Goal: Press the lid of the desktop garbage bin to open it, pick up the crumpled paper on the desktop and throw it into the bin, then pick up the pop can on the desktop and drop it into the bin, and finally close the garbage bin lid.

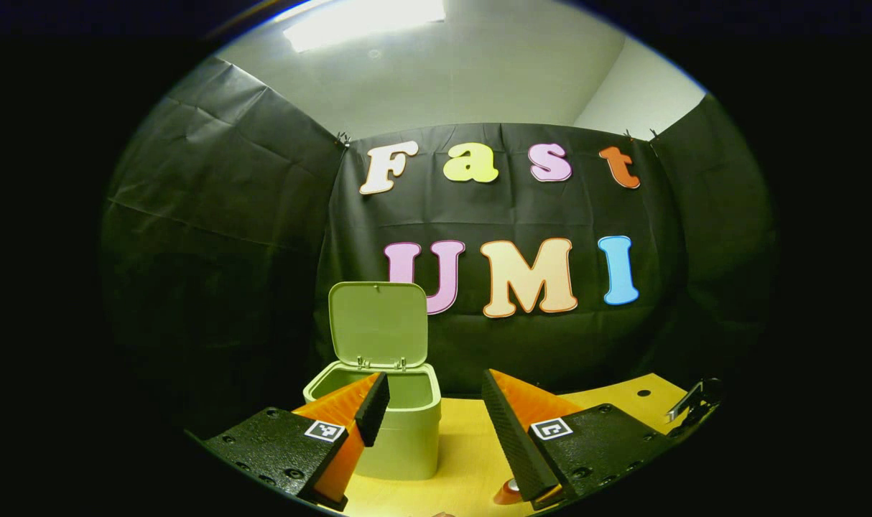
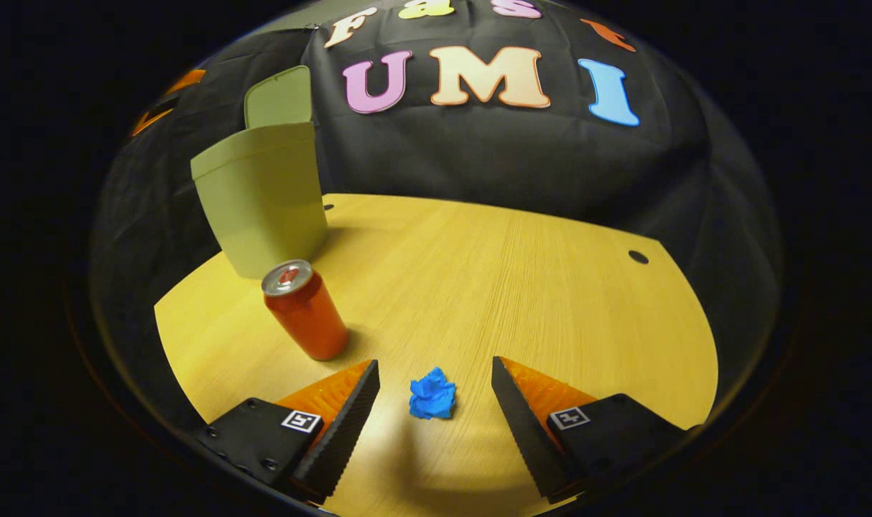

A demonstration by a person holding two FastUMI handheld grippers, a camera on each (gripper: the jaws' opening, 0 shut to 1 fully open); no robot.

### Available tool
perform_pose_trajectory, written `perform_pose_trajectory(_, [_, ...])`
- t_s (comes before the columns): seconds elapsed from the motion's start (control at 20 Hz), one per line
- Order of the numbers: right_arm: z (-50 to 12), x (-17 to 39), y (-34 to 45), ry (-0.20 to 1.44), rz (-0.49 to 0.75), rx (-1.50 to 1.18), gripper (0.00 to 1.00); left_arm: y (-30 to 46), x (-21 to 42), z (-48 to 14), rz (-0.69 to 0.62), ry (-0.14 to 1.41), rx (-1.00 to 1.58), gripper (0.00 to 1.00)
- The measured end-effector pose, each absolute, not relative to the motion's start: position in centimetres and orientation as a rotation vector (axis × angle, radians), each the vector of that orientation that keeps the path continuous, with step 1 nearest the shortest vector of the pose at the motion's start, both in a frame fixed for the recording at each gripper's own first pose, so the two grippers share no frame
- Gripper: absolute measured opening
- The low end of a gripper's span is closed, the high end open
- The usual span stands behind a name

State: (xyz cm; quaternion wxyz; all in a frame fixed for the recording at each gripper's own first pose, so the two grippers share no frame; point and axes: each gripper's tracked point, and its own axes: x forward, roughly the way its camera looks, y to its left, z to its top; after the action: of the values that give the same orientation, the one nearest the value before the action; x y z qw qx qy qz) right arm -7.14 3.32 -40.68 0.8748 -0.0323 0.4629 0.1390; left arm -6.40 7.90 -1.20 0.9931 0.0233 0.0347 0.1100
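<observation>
Bin (image 2: 263, 194) first: it stands at the far left corner of the bench (image 2: 522, 273), pale green, and its lid (image 2: 279, 97) is up, tipped back on its hinge toward the booth wall. In the left gripper view the same bin (image 1: 400, 438) sits straight ahead with the raised lid (image 1: 378, 323) upright behind the open mouth, and the inside looks bare as far as the rim lets us see.

Just in front of the bin, toward the near left edge, the pop can (image 2: 303, 310) stands upright, close to the bin but apart from it. The crumpled paper (image 2: 432, 395) lies on the bench near the front edge, a small blue wad, well to the right of the can.

And there is the right gripper (image 2: 434, 388), fingers spread wide, one on each side of the paper with clear gaps both ways, neither finger touching it. Whether the tips are on the bench surface I cannot tell.

Over to the left gripper (image 1: 432, 402): fingers also wide apart, holding nothing, raised in front of the bin with its left finger overlapping the bin's front rim in the picture. A sliver of the pop can (image 1: 509, 492) peeks out under its right finger at the bottom.
</observation>
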Motion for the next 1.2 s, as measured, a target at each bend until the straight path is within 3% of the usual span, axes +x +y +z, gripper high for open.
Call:
perform_pose_trajectory(0.15, [-43.1,-8.0,3.8,1.055,0.268,-0.025,0.98,8.7,-6.8,-1.8,0.219,0.089,0.07,0.78])
perform_pose_trajectory(0.35, [-44.6,-8.4,4.2,1.124,0.277,0.036,0.67,9.6,-7.0,-2.3,0.222,0.113,0.076,0.78])
perform_pose_trajectory(0.45, [-44.7,-8.5,4.3,1.147,0.298,0.067,0.34,9.9,-7.0,-2.4,0.221,0.117,0.072,0.78])
perform_pose_trajectory(0.65, [-43.7,-7.6,4.3,1.079,0.285,0.04,0.1,10.4,-7.1,-3.1,0.215,0.135,0.051,0.78])
perform_pose_trajectory(1.2, [-26.6,0.9,10.3,0.663,0.29,0.121,0.09,12.2,-5.8,-3.9,0.154,0.132,0.019,0.79])
